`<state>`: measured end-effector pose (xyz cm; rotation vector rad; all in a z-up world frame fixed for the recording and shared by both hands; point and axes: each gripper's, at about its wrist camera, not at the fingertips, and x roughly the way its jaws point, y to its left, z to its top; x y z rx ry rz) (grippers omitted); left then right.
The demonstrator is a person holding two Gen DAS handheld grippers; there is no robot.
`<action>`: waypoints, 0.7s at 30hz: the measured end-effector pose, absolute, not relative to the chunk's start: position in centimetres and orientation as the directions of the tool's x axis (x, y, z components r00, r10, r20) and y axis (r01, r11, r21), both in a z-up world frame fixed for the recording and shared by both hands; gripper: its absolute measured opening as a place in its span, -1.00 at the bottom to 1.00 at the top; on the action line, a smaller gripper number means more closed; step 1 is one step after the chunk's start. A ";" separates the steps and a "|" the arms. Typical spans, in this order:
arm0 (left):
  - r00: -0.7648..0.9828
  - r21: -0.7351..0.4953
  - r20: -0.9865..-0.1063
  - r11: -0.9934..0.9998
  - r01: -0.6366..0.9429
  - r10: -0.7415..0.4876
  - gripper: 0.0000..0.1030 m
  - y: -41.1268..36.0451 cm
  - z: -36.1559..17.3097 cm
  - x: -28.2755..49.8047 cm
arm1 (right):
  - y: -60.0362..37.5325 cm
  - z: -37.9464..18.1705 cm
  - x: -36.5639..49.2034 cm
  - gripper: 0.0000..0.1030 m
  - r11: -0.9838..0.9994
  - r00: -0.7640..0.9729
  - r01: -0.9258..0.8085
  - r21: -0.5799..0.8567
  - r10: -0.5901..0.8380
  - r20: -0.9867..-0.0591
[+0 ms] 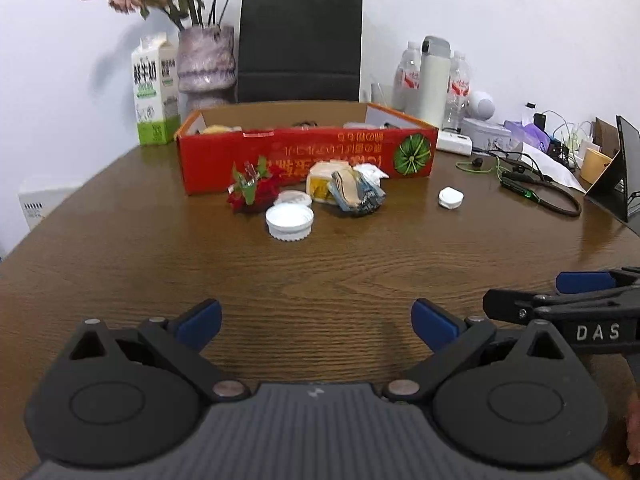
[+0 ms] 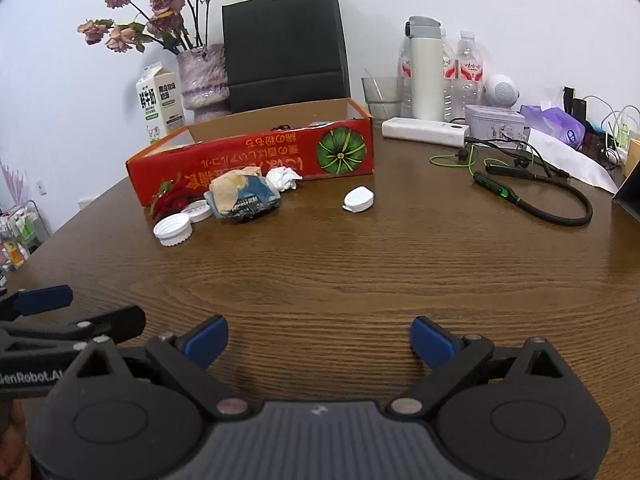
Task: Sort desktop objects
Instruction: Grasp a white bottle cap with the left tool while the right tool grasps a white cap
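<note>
Brown wooden table [image 1: 320,264] stands by a white wall. From left: a red flower ornament [image 1: 252,190], two white caps [image 1: 289,221], a crumpled wrapper [image 1: 354,194] and a tissue ball [image 2: 283,179] lie just before the red box [image 1: 304,152]; a small white case [image 2: 359,199] lies apart, further right. Left gripper [image 1: 316,322] and right gripper [image 2: 319,340] are both spread wide, holding nothing.

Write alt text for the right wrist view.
The right gripper, jaws open and empty, hovers over a brown wooden table. Ahead, a red cardboard box sits behind a cluster of crumpled wrappers and white lids, and the left gripper enters at the left edge.
</note>
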<state>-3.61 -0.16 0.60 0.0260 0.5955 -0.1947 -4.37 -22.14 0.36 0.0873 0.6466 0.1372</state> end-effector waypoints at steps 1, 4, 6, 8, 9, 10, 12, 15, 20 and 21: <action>0.796 -0.048 -0.575 0.979 0.196 -0.187 1.00 0.0 0.6 -3.0 | -22.1 0.4 -4.2 0.90 0.987 0.787 -0.102 0.122 0.156 -0.597; 0.792 -0.059 -0.587 0.984 0.165 -0.168 1.00 0.6 1.0 -0.5 | -22.2 0.8 -2.9 0.90 0.987 0.793 -0.119 0.109 0.160 -0.587; 0.805 -0.064 -0.570 0.985 0.159 -0.167 1.00 0.7 1.3 1.2 | -22.3 1.2 -1.2 0.87 0.990 0.800 -0.127 0.067 0.142 -0.583; 0.805 -0.073 -0.568 0.985 0.157 -0.171 0.93 0.7 1.4 3.2 | -22.6 1.4 1.5 0.72 0.992 0.791 -0.125 0.030 0.118 -0.601; 0.802 -0.074 -0.573 0.985 0.155 -0.169 0.83 0.8 1.3 4.3 | -22.8 1.5 2.9 0.65 0.991 0.783 -0.129 0.030 0.121 -0.610; 0.798 -0.077 -0.580 0.986 0.149 -0.166 0.74 0.8 1.2 5.2 | -23.0 1.6 4.3 0.49 0.990 0.779 -0.136 0.038 0.130 -0.613; 0.783 -0.096 -0.600 0.986 0.133 -0.164 0.61 1.1 0.9 6.9 | -23.2 1.4 6.8 0.35 0.990 0.772 -0.136 0.034 0.128 -0.622; 0.773 -0.105 -0.612 0.986 0.128 -0.166 0.36 1.0 0.3 8.4 | -23.0 1.1 9.9 0.17 0.990 0.768 -0.140 0.021 0.121 -0.629; 0.780 -0.079 -0.610 0.990 0.119 -0.143 -0.21 0.9 0.2 8.6 | -22.7 0.7 12.8 -0.52 0.992 0.769 -0.129 0.013 0.109 -0.630; 0.776 -0.101 -0.610 0.987 0.123 -0.159 -0.21 1.0 0.3 8.4 | -22.6 0.7 12.9 -0.52 0.990 0.767 -0.136 0.023 0.120 -0.631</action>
